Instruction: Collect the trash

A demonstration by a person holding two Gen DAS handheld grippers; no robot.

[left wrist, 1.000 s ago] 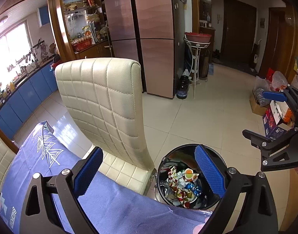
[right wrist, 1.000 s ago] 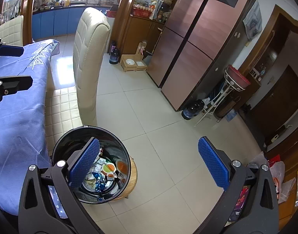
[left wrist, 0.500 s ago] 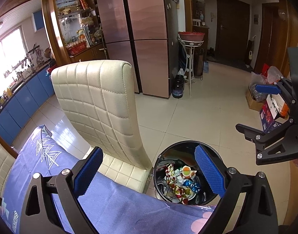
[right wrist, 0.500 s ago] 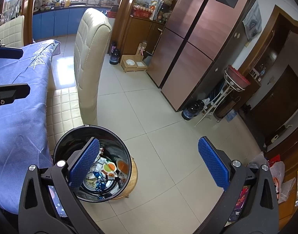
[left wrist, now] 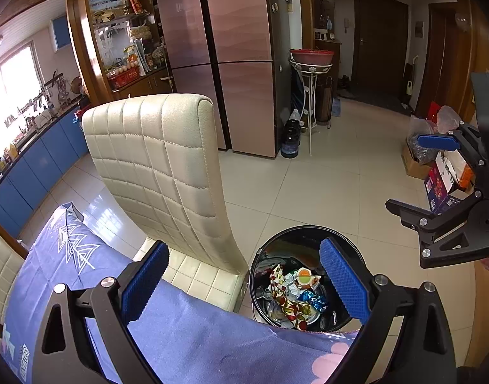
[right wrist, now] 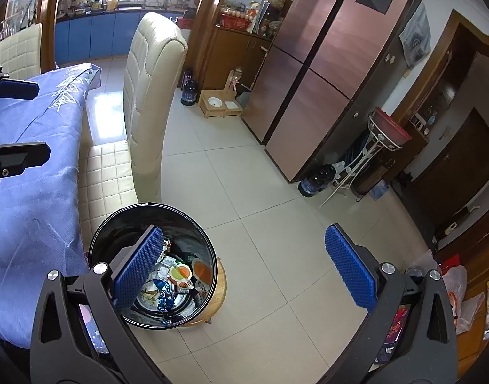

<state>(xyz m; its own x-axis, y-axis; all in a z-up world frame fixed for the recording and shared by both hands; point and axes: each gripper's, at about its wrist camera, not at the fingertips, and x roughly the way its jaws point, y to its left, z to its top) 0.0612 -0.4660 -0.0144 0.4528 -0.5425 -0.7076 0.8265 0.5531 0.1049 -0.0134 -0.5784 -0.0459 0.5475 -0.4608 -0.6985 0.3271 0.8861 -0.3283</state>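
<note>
A black round trash bin [left wrist: 270,249] stands on the floor beside the table; colourful wrappers [left wrist: 292,294] lie inside it. It also shows in the right wrist view [right wrist: 116,224], on a round wooden stand, with wrappers [right wrist: 174,281] in it. My left gripper [left wrist: 244,284] is open and empty, above the table edge, to the left of the bin. My right gripper [right wrist: 247,268] is open and empty, above the bin's right side. It shows in the left wrist view [left wrist: 417,176] too. The left gripper shows at the left edge of the right wrist view [right wrist: 27,118].
A cream quilted chair [left wrist: 167,166] stands between table and bin. A blue tablecloth [left wrist: 196,336] covers the table. A copper fridge [left wrist: 238,57], a plant stand with a red basin [left wrist: 311,60], dark bottles [left wrist: 289,140] and boxes and bags [left wrist: 442,166] line the tiled floor.
The left wrist view has drifted slightly, so the chair and bin sit a little lower and to the left. The right wrist view has hardly changed. Both grippers stay open.
</note>
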